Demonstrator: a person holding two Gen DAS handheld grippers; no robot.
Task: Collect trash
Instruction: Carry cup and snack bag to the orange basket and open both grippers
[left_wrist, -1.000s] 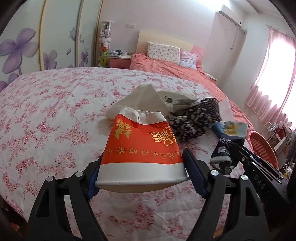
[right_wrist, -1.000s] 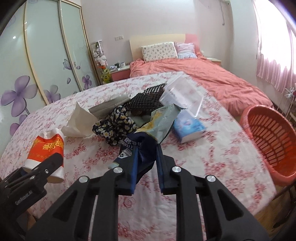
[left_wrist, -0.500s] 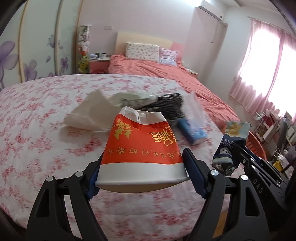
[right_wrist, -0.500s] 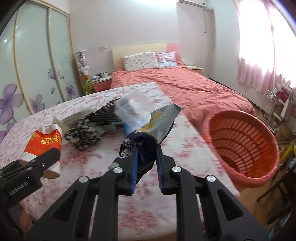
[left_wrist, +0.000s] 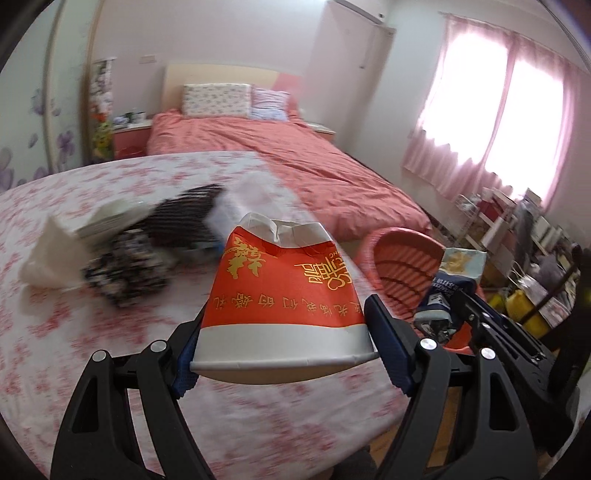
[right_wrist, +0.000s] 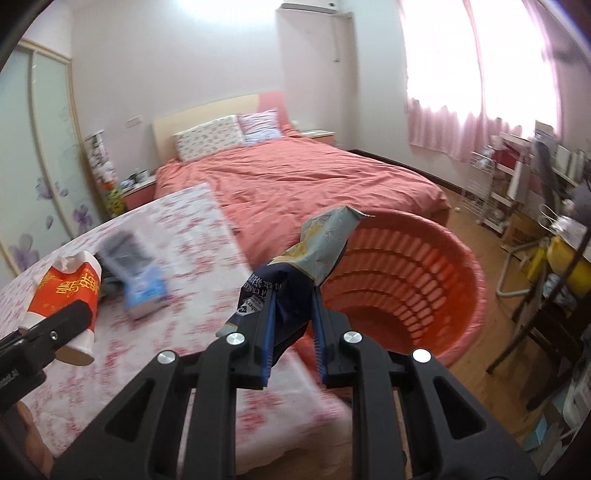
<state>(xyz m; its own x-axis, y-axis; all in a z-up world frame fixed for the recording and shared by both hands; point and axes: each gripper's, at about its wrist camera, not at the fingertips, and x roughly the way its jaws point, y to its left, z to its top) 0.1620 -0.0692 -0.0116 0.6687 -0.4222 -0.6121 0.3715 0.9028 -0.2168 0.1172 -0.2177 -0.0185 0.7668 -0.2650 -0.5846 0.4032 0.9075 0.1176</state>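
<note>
Trash rides in both grippers above the near edge of a flower-print table (left_wrist: 92, 332). The left gripper (left_wrist: 282, 339) is clamped on a crushed red and white paper cup (left_wrist: 282, 295), pads pressing its white rim band from both sides, the torn base pointing away from the camera. The right gripper (right_wrist: 291, 325) pinches a crumpled snack bag (right_wrist: 314, 254), dark blue low down and pale blue-grey at the top, between its blue-padded fingers (right_wrist: 267, 332).

An orange laundry basket (right_wrist: 424, 273) stands on the wood floor just past the table's right edge, its mouth open and tilted toward the grippers. The bag's top overlaps the basket's near rim in the right view; whether it is over the opening cannot be told. Beyond the basket lies a pink bed (right_wrist: 314, 177), with bare floor between bed and the shelving (right_wrist: 517, 184) by the window.

The left view shows what remains on the table: a white tissue (left_wrist: 48, 254), a dark patterned cloth (left_wrist: 122, 269) and a black mesh item (left_wrist: 188, 214), all blurred and well apart from the cup. It also catches the snack bag (left_wrist: 454, 280) in front of the basket (left_wrist: 402, 266). The right view alone shows a blue tissue pack (right_wrist: 146, 288) near the table's far side, and the cup (right_wrist: 66, 291) off to the left.
</note>
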